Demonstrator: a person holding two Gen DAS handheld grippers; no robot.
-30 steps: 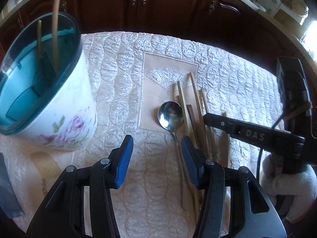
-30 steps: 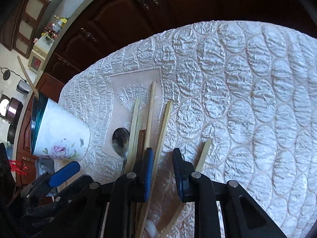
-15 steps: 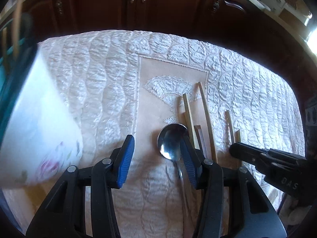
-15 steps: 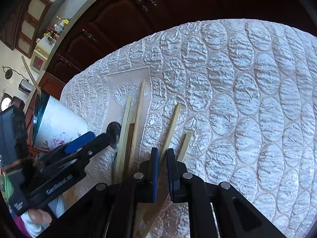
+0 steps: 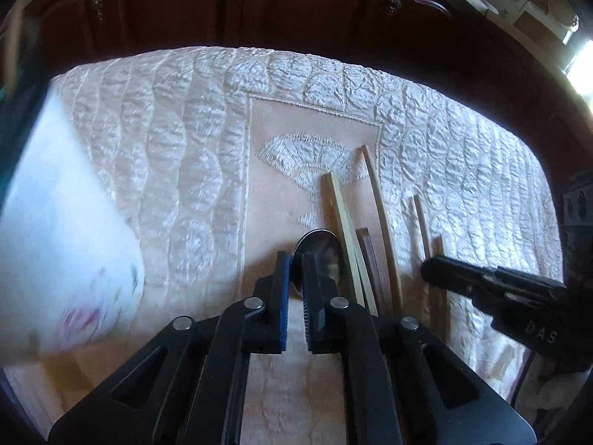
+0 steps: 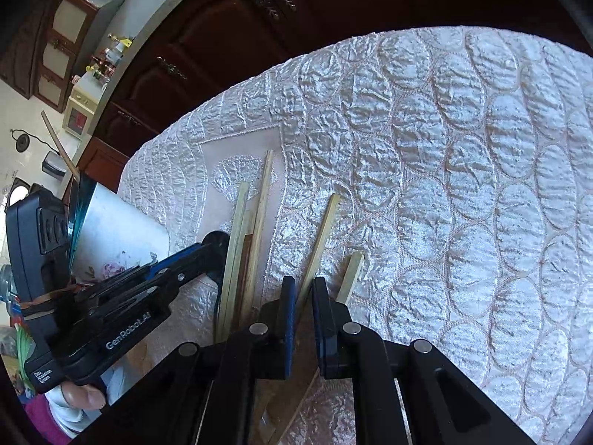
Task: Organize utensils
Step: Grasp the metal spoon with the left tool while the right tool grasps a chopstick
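A metal spoon lies on the pink panel of the cloth, beside several pale wooden chopsticks. My left gripper is closing, and its blue pads press the left edge of the spoon's bowl. In the right wrist view its tip sits on the dark spoon bowl. My right gripper is shut on one chopstick, which runs up and away between its pads. Another short chopstick lies just to its right. A white flowered utensil holder with a teal rim stands at the left.
The quilted white tablecloth covers the table, with dark wooden cabinets behind its far edge. The right gripper's black body reaches in from the right of the chopsticks. A person's hand grips the left tool.
The left gripper moved right over the spoon and shut from wide open onto its bowl, so the holder slid to the view's left edge. The right gripper narrowed onto a chopstick.
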